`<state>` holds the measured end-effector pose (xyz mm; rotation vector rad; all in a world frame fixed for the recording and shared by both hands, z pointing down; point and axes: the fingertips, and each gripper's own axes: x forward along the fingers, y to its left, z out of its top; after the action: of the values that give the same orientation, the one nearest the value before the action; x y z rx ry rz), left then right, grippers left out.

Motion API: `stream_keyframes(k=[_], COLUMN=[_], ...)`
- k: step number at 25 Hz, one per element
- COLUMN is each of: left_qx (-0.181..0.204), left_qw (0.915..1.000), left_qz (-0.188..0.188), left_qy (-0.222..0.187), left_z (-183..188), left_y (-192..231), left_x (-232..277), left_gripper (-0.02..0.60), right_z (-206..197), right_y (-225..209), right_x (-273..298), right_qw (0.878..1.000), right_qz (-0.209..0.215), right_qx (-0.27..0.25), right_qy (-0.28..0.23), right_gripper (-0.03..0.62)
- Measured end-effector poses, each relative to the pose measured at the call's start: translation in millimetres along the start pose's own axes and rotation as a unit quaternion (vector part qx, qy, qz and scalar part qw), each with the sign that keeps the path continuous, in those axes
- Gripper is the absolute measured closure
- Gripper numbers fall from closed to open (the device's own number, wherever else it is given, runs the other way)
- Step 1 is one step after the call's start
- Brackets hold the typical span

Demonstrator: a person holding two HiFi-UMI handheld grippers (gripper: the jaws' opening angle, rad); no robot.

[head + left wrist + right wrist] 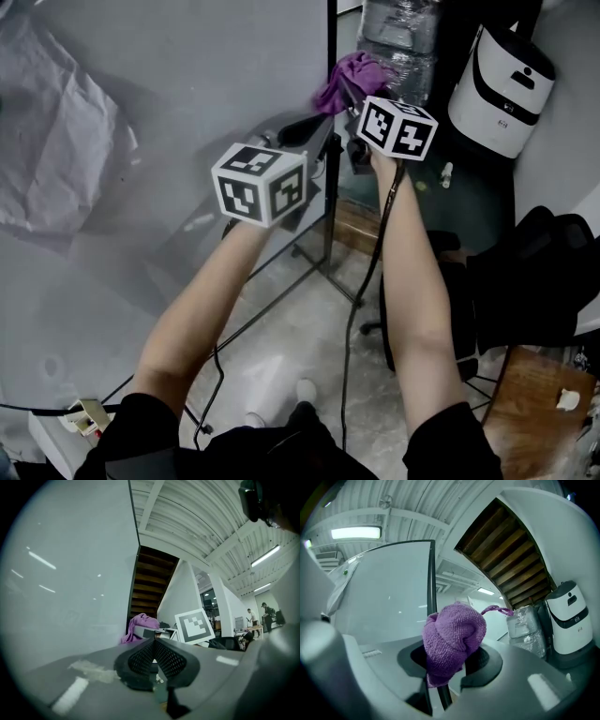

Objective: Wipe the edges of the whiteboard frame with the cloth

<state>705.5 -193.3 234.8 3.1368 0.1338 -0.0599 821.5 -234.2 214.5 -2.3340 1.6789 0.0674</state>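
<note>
The right gripper (451,662) is closed on a purple cloth (454,637); the cloth bulges out above the jaws in a bunched lump, with a thin loop trailing off to its right; it sits against the black frame (331,141) along the right edge of the whiteboard (187,84), high and far in the head view; in the right gripper view the frame runs up as a dark strip directly behind the cloth, though whether cloth and frame actually touch I cannot tell.

The left gripper (154,644) has its jaws closed together at the tips, with nothing between them; it hangs just left of the frame and nearer to the person than the right gripper, in front of the board's face; its own view shows the cloth ahead by the frame and the right gripper's marker cube just to the right of it.

Both forearms reach forward from the bottom of the head view, the left one (206,300) across the board, the right one (412,281) to the right of the frame; a cable hangs down beside the right arm.

A crumpled plastic sheet (52,150) lies on the left part of the board; a plastic-wrapped bundle (398,37) stands far behind the cloth; a white machine (502,89) stands to its right; a black bag (530,281) lies near on the right; a power strip (84,415) lies near on the left.
</note>
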Motion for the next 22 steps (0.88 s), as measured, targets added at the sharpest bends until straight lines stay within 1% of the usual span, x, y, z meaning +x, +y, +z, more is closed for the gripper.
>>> stream_keyframes(k=[6,10,13,17,20,22], left_qx=[-0.013,-0.018,-0.031,-0.037,-0.045,-0.050], left_qw=[0.9998,0.9995,0.9990,0.9983,0.9975,0.9968], left_qz=[0.005,0.007,0.009,0.010,0.011,0.008], left_qy=[0.016,0.026,0.032,0.045,0.054,0.061], left_z=[-36,-57,-73,-98,-117,-131], left_y=[-1,2,1,4,11,12], left_x=[-1,5,11,14,15,14], left_gripper=[0.578,0.578,0.578,0.578,0.578,0.578], right_z=[-46,-71,-89,-117,-138,-147], right_y=[-7,-15,-25,-35,-39,-42], right_x=[-10,-12,-15,-19,-18,-20], right_qw=[1.000,0.999,0.998,0.997,0.997,0.996], right_qz=[0.000,-0.002,-0.002,-0.014,-0.017,-0.018], right_qx=[0.022,0.032,0.041,0.051,0.060,0.071], right_qy=[0.018,0.028,0.037,0.048,0.051,0.043], right_gripper=[0.445,0.445,0.445,0.445,0.445,0.444])
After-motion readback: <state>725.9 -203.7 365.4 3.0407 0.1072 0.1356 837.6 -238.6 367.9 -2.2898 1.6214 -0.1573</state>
